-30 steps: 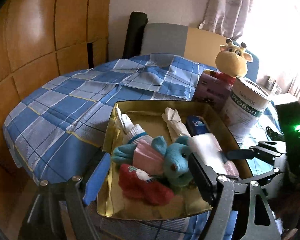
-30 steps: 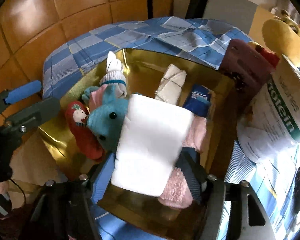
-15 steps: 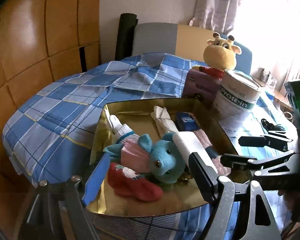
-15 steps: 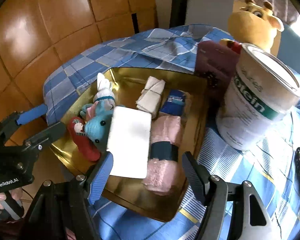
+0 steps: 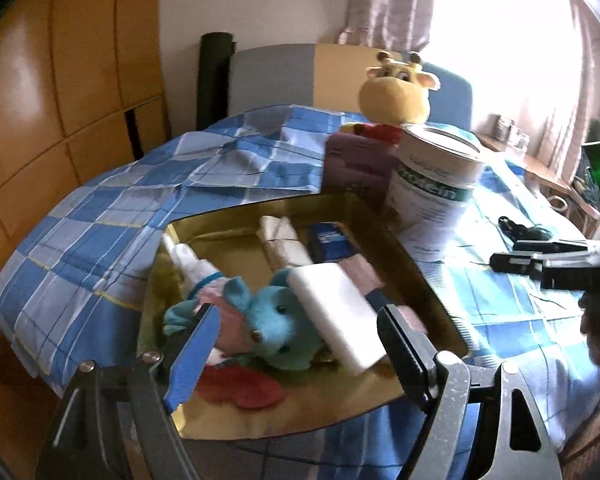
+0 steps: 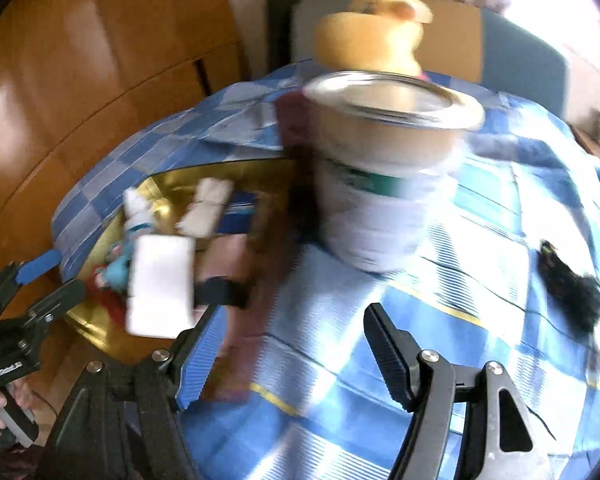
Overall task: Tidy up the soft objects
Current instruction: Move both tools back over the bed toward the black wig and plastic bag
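Note:
A gold tray (image 5: pixel 384 220) on the checked tablecloth holds soft things. Among them are a teal plush mouse (image 5: pixel 272 320), a white foam block (image 5: pixel 340 312), a red sock (image 5: pixel 244 388), a white sock (image 5: pixel 192 264), a rolled cream cloth (image 5: pixel 284 240) and a pink towel (image 5: pixel 364 276). My left gripper (image 5: pixel 300 344) hovers open at the tray's near edge, nothing between its fingers. My right gripper (image 6: pixel 292 336) is open and empty over bare tablecloth to the right of the tray (image 6: pixel 168 184). The right wrist view is blurred.
A protein can (image 5: pixel 436 184) and a purple box (image 5: pixel 356 168) stand behind the tray, with a yellow giraffe plush (image 5: pixel 396 96) beyond them. A black object (image 6: pixel 572 284) lies on the cloth at the right. A blue packet (image 5: pixel 330 240) lies in the tray. A wooden wall runs along the left.
My right gripper has drawn back from the white block and swung right, off the tray and over the tablecloth. The left gripper has shifted a little and rolled slightly.

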`<state>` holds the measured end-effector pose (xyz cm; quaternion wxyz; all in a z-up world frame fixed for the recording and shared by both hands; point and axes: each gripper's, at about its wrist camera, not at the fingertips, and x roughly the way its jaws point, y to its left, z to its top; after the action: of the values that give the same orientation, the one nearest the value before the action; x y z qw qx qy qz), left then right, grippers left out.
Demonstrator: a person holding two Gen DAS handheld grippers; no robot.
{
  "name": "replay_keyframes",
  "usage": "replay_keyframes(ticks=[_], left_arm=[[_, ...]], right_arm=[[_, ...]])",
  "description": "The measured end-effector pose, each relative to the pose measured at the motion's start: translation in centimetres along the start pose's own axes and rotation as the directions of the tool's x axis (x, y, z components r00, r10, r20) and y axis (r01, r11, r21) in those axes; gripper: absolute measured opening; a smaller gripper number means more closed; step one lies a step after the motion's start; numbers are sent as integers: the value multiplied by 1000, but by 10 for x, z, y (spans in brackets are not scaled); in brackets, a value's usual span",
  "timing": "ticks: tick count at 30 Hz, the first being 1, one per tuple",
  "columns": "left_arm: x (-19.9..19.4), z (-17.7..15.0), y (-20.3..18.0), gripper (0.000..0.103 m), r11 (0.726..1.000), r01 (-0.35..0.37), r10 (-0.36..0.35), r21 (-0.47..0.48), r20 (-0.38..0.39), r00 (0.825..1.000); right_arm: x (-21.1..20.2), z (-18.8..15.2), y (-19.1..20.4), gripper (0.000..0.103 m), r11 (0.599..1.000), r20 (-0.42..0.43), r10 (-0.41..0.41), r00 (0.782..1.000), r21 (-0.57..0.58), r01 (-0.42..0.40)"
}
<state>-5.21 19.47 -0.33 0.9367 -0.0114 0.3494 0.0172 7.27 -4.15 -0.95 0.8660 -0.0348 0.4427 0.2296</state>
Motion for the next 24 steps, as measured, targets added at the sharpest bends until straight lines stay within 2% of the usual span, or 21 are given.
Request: replay_keyframes(ticks=[4, 7, 10, 13, 15, 17, 21, 24], left_arm=[[2, 3, -17, 81, 999, 34, -34, 40, 2, 999], [4, 7, -30, 81, 996, 62, -62, 67, -3, 998], [6, 11, -47, 81, 990, 95, -95, 102, -10, 995], [8, 13, -63, 81, 983, 128, -126, 130, -21, 992], [10, 15, -75, 81, 976, 153, -150, 153, -33, 988], [12, 15, -87, 81, 969, 172, -167, 175, -42, 985], [18, 14, -115, 81, 951, 221, -209, 217, -79, 975], [22, 13, -135, 81, 936, 256, -237, 244, -105, 966]], right_arm=[[-13, -7, -59, 72, 986, -5, -84, 996, 147, 84], [-28, -16, -114, 72, 941, -8, -173, 985, 293, 167], [-50, -31, -175, 72, 848, -5, -260, 965, 478, 231], [-73, -55, -237, 72, 702, -19, -366, 930, 650, 290], [-83, -70, -270, 72, 619, -44, -395, 918, 725, 301], [-92, -84, -299, 72, 551, -54, -398, 916, 784, 286], [-98, -97, -332, 72, 465, -70, -415, 907, 840, 278], [-92, -96, -350, 72, 462, -82, -401, 912, 842, 278]])
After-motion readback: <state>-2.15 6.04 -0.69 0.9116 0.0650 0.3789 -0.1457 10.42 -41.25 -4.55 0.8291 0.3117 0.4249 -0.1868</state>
